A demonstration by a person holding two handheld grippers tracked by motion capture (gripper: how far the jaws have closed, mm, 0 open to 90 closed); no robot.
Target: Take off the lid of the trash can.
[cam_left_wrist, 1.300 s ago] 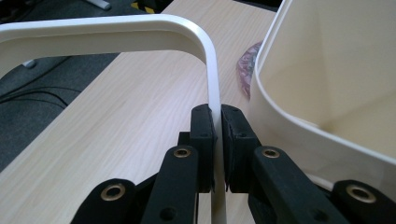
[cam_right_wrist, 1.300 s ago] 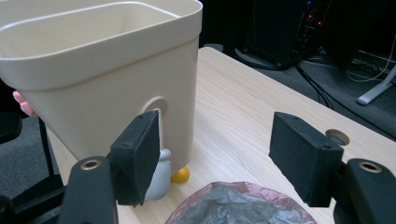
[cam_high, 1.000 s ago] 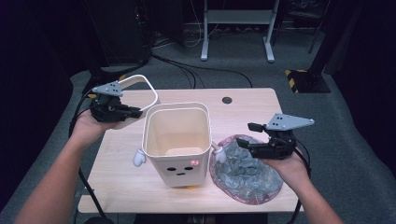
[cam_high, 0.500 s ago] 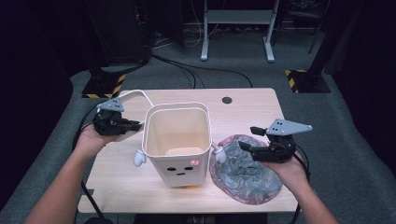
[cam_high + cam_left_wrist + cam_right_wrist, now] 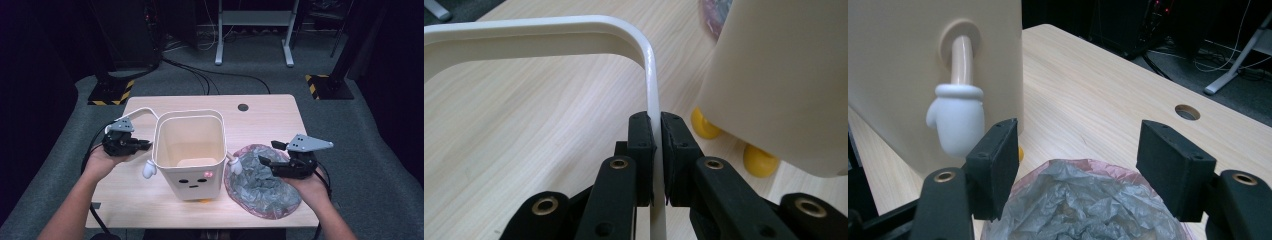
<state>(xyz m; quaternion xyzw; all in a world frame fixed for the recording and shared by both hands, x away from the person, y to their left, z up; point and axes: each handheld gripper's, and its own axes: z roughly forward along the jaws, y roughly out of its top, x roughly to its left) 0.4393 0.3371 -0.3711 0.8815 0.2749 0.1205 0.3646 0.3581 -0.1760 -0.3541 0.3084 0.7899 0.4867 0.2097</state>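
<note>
Left, jaws clamped on bin handle (image 5: 651,85); right gripper (image 5: 1078,170) jaws wide above crumpled bag (image 5: 1083,210).

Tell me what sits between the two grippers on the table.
In the high view, the cream bin with mitten arms stands between the left gripper, shut on its white handle, and the open right gripper.

Bin (image 5: 190,150) was cream, with black dot eyes and a pink cheek spot on the front; white handle (image 5: 574,35), white mitten arms (image 5: 955,125), yellow feet (image 5: 756,161). Bag (image 5: 262,187) was crinkled grey with a pinkish-red rim. Table (image 5: 270,120) was light wood grain. Both hand-held grippers were black: left (image 5: 655,145), right (image 5: 1078,165).
</note>
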